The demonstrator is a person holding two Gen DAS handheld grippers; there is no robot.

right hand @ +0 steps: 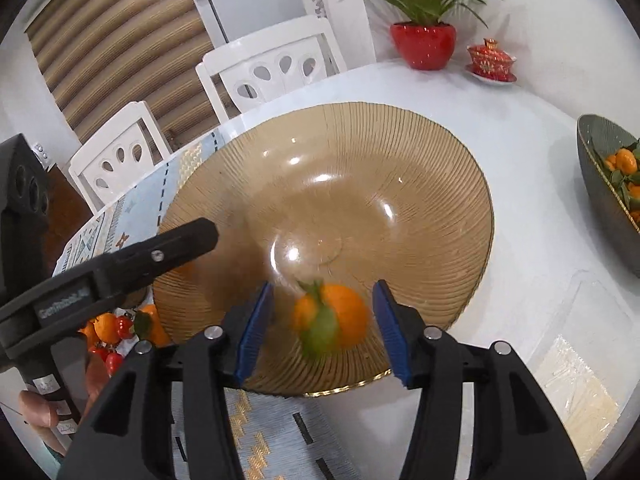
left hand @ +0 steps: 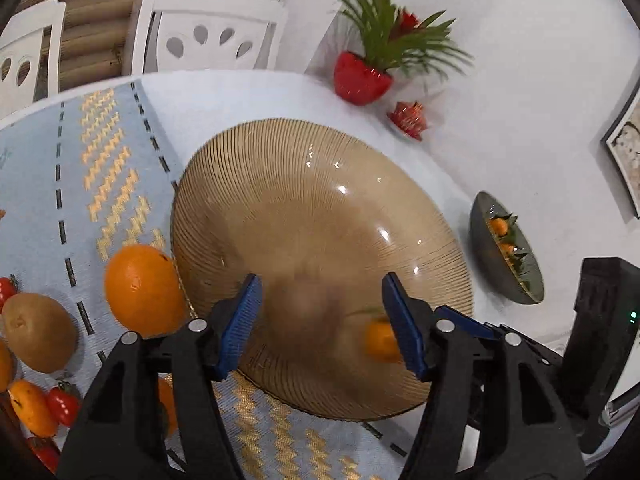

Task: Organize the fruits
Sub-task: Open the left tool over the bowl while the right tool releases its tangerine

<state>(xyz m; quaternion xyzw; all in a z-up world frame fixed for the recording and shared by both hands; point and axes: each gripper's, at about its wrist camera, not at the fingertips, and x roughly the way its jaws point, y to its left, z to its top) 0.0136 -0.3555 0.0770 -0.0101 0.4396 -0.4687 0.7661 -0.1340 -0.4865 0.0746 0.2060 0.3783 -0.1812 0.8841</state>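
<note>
From the left wrist, the left gripper (left hand: 322, 322) is hanging released over the amber glass bowl (left hand: 320, 184), leaving room for the blurred mandarin (left hand: 380, 340) at its four o'clock. From the right wrist, the right gripper (right hand: 324, 328) is standing unclenched around that leafy fruit, apparently dropping it into the bowl's six o'clock slope.

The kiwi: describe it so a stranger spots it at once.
Start at the big amber ribbed glass bowl. Left of it, on the blue patterned runner, lies a large orange; the kiwi sits beside that. It is the only brown, matte fruit among orange and red ones.
</note>
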